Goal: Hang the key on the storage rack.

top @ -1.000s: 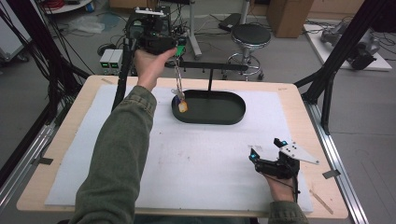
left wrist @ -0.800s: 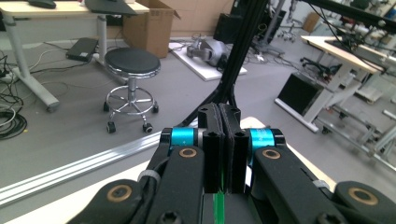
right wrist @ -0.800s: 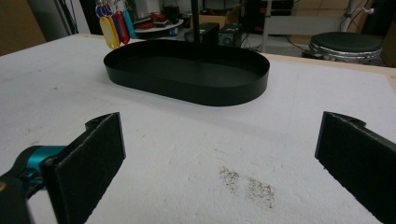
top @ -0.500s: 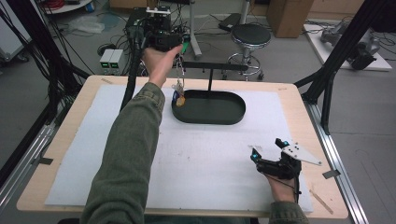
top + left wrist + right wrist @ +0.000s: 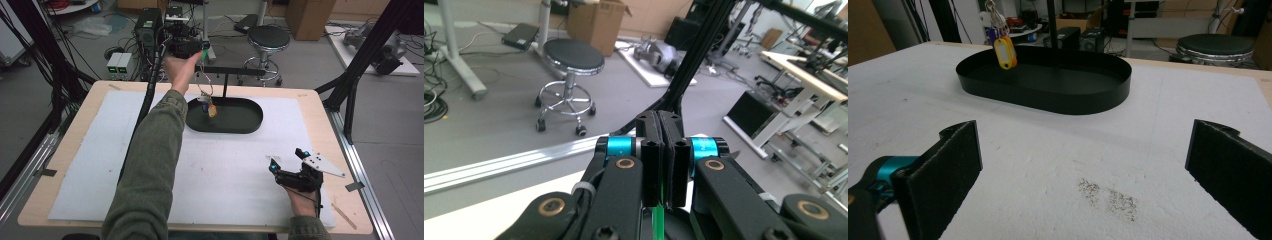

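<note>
High view: my left claw (image 5: 197, 50), clamped on the green strap, dangles light, swinging keys (image 5: 208, 104); grip strap, not tags.

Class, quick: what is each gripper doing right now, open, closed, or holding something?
Left gripper: closed on a thin green strap, with the key bunch dangling below over the black tray.
Right gripper: open, holding nothing.

I can read no text, label, brand or number anywhere here; the yellow key tag (image 5: 1005, 52) looks blank to me.
</note>
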A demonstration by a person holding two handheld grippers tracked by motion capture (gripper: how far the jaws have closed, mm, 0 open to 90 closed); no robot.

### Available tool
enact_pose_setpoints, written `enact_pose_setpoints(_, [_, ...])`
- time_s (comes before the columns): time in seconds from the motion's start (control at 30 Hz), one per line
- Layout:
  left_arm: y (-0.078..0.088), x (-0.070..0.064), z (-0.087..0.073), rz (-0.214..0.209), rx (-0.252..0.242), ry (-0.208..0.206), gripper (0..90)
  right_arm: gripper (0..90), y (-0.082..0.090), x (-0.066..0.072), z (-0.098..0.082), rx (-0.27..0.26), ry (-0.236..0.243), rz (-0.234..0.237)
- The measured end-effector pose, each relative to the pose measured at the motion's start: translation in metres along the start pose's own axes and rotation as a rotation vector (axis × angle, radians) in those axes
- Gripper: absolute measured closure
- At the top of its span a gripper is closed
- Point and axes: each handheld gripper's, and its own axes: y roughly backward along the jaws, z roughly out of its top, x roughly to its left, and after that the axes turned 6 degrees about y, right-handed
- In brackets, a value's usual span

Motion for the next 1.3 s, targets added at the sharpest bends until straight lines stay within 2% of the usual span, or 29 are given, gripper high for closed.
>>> enact_pose_setpoints(0.13, [-0.003,0.003,-0.005,-0.005,0.012,-0.007,87.8,0.5,0.001,-0.001,0.0,-0.001,-0.001,-0.003])
enact_pose_setpoints(0.33, [0.0,0.009,-0.004,0.009,0.004,-0.019,87.7,0.5,0.001,-0.001,0.0,0.002,0.0,-0.004])
enact_pose_setpoints(0.43, [0.001,0.012,-0.004,-0.002,0.004,-0.015,87.7,0.5,0.001,-0.001,0.0,0.001,0.0,-0.004])
enact_pose_setpoints(0.57, [0.003,0.017,-0.007,-0.039,0.008,-0.002,85.9,0.5,0.001,-0.001,0.0,0.001,0.0,-0.003])
enact_pose_setpoints(0.63, [0.003,0.022,-0.008,-0.065,0.019,0.036,68.1,0.5,0.001,-0.001,0.0,0.003,0.002,-0.003])
enact_pose_setpoints(0.67, [0.003,0.024,-0.009,-0.073,0.026,0.049,62.2,0.5,0.001,0.0,0.0,0.004,0.0,-0.002])
enact_pose_setpoints(0.77, [0.005,0.029,-0.015,-0.085,0.024,0.058,53.3,0.5,0.001,-0.001,0.0,0.003,0.002,-0.004])
enact_pose_setpoints(0.97, [0.009,0.044,-0.022,-0.142,0.071,0.111,38.8,0.5,0.001,0.0,0.0,0.005,0.0,-0.002])
enact_pose_setpoints(1.07, [0.014,0.047,-0.026,-0.142,0.078,0.108,31.9,0.5,0.001,0.0,0.0,0.006,0.002,-0.003])
enact_pose_setpoints(1.2, [0.02,0.046,-0.031,-0.134,0.103,0.069,23.7,0.5,0.0,0.0,0.0,0.006,0.003,-0.003])
enact_pose_setpoints(1.3, [0.022,0.048,-0.033,-0.137,0.161,0.057,18.3,0.5,0.0,0.0,0.0,0.005,0.011,-0.004])
